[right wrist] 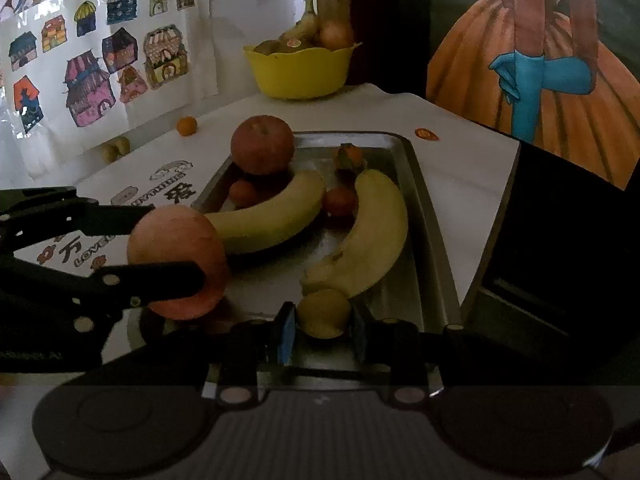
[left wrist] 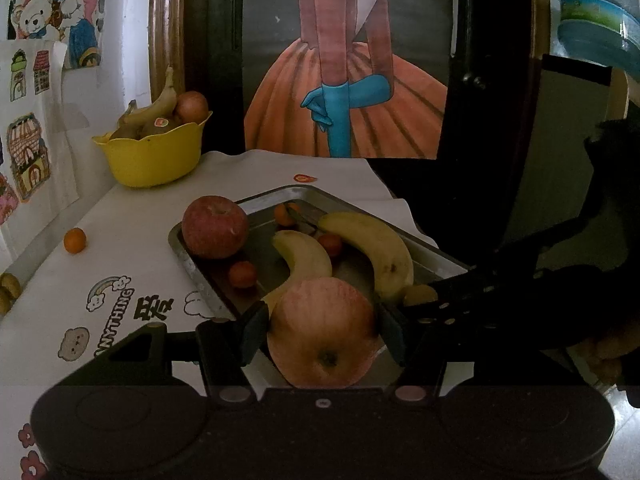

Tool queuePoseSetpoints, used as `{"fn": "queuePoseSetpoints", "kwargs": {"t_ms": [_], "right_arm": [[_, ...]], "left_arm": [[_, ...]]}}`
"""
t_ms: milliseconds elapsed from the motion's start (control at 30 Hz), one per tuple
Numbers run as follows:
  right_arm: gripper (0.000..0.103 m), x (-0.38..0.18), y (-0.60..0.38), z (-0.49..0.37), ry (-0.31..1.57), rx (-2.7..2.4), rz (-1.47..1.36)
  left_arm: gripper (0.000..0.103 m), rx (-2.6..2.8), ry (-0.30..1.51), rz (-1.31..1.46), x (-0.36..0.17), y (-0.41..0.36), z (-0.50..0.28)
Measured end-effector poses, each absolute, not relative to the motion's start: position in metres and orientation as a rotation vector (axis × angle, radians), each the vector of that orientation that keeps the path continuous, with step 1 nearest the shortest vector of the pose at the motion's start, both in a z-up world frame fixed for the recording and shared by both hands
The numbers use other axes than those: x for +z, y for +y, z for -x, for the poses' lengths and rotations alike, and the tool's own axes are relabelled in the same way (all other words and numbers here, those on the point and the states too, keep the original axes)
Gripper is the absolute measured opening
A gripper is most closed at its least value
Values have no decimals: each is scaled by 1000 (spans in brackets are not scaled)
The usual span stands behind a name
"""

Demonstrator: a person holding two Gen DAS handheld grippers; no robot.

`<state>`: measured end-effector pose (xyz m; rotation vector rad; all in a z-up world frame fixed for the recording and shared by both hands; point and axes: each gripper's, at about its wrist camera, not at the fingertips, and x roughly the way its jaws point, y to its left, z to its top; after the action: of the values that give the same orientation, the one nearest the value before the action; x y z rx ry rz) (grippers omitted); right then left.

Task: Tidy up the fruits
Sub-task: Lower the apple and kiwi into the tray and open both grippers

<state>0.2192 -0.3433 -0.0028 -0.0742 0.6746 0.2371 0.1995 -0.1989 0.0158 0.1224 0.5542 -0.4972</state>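
The left gripper (left wrist: pixel 322 334) clamps a pale apple (left wrist: pixel 322 332) above the tray (left wrist: pixel 436 254).

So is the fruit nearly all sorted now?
Partly, it seems. The metal tray already holds a red apple, two bananas and some small oranges. Right now the left gripper clamps a pale apple and the right gripper a small yellow fruit, both at the tray's near end. A small orange and two yellowish fruits sit loose on the cloth.
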Motion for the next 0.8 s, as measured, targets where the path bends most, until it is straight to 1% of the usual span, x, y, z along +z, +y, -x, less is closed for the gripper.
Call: {"fn": "queuePoseSetpoints", "kwargs": {"t_ms": [167, 300, 433, 533, 633, 733, 800], "right_arm": [[35, -5, -344, -215, 657, 225, 66], [43, -8, -341, -211, 640, 213, 83], [45, -10, -339, -205, 620, 200, 97], [49, -12, -340, -201, 611, 193, 85], [55, -12, -341, -196, 602, 184, 73], [60, -11, -344, -190, 585, 172, 53], [64, -10, -345, -185, 574, 164, 42]], "left_arm": [[62, -508, 545, -133, 15, -197, -195], [63, -515, 524, -167, 12, -199, -188], [63, -520, 515, -186, 10, -198, -182], [65, -527, 522, -183, 9, -196, -181], [67, -538, 532, -175, 7, -193, -178], [71, -538, 538, -166, 5, -191, -175], [75, -539, 537, -159, 5, -189, -173]]}}
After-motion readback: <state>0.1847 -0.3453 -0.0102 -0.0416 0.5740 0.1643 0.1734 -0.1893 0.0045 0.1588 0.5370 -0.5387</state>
